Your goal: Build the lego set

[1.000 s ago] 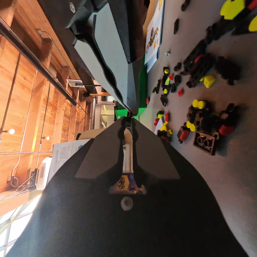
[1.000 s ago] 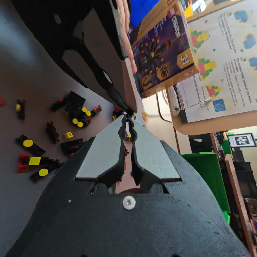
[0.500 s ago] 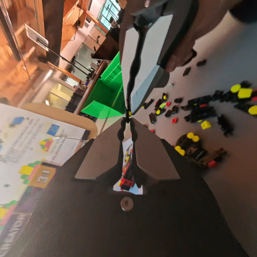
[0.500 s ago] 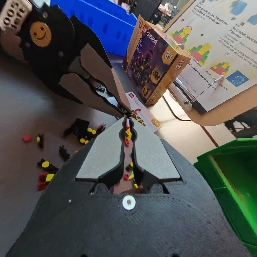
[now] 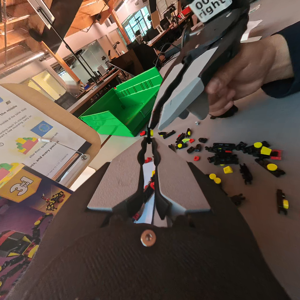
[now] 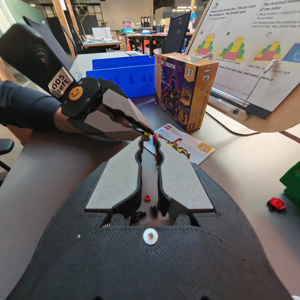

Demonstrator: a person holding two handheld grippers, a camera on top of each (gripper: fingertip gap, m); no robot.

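Above the table [image 5: 267, 126] strewn with loose pieces [image 5: 222, 152], left gripper [image 5: 148, 140] and right gripper [image 5: 150, 128], jaws each pinching one end, hold a small black-and-yellow assembly [image 5: 149, 132]; uneven pressure could snap it apart and drop it.

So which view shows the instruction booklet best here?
The right wrist view. There the instruction booklet lies flat on the table in front of the set's box, with most of its cover visible beyond the right gripper. The left wrist view shows only a sliver between the left gripper's fingers.
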